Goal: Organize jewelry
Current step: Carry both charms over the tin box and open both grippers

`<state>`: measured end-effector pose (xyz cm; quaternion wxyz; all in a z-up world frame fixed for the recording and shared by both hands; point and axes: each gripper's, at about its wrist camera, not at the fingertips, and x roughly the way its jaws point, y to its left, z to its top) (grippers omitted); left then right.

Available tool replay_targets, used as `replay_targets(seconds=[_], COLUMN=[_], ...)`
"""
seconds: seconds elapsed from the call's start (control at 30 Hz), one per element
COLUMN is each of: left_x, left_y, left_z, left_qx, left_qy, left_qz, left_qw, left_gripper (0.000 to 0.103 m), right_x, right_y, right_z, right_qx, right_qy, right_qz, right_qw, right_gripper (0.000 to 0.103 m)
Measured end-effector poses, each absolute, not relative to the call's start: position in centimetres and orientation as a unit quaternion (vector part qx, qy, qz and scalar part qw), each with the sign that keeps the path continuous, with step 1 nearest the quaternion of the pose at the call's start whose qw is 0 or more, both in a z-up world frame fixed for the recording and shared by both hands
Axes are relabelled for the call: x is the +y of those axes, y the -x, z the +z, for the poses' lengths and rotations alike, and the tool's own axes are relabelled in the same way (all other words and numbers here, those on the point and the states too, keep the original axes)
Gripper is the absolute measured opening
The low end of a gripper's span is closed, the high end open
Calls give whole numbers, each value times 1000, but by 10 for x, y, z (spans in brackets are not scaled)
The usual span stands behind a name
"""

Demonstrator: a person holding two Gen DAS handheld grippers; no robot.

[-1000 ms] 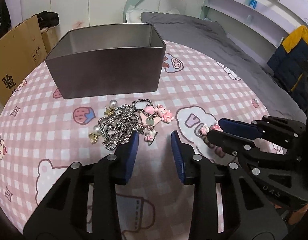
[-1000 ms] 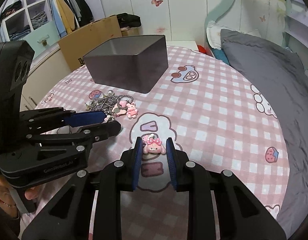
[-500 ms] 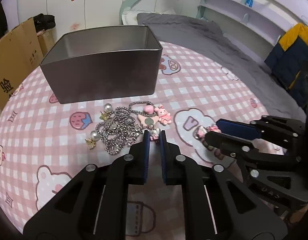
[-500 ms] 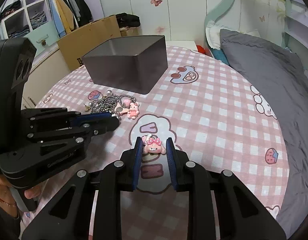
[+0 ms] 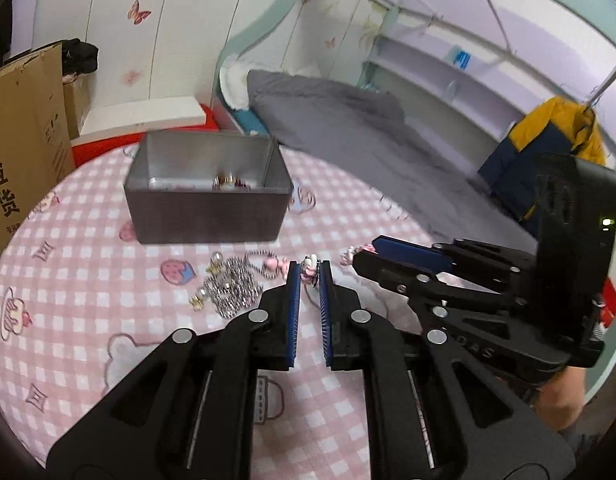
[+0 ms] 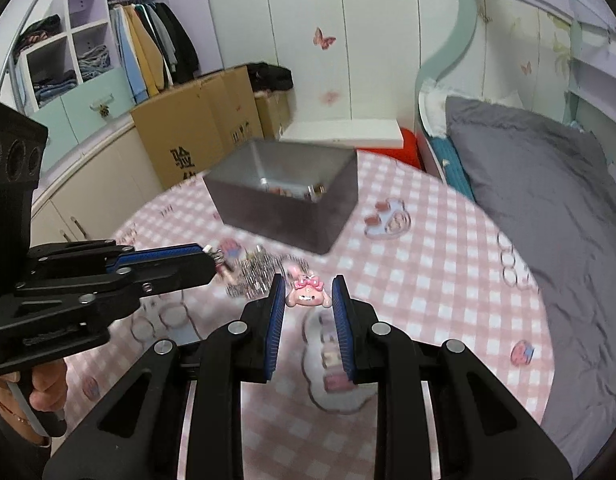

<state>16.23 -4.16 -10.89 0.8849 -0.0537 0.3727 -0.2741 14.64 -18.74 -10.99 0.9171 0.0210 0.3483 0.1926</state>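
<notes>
- The left gripper [image 5: 308, 273] pinched a small pink-and-white charm [image 5: 309, 270] above the checked tablecloth [image 5: 88, 320].
- The right gripper [image 6: 308, 294] clamped a pink bunny charm [image 6: 308, 295].
- The silver chain [image 5: 232, 292] lay before the metal tin [image 5: 206, 216].

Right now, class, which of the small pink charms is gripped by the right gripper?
The pink bunny-face charm with the bow, pinched in the right gripper. The left gripper holds a smaller pink-and-white charm; another pink charm lies by the chain.
</notes>
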Motion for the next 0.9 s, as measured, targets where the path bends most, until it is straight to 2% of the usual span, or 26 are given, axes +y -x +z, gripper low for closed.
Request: replay_targets(seconds=[0.4, 0.9], left_x=[-11, -17], left_y=[-222, -278], left_z=[-76, -115], left_qx=[352, 407], left_qy=[49, 36], left_qz=[-265, -246], left_qw=[897, 879], left_gripper=[10, 10], right_x=[-157, -149], right_y=[-203, -245], right_z=[-74, -107], right_qx=[315, 354], right_qy=[-30, -33], right_qz=[221, 206], right_qw=[923, 912], right_gripper=[22, 22])
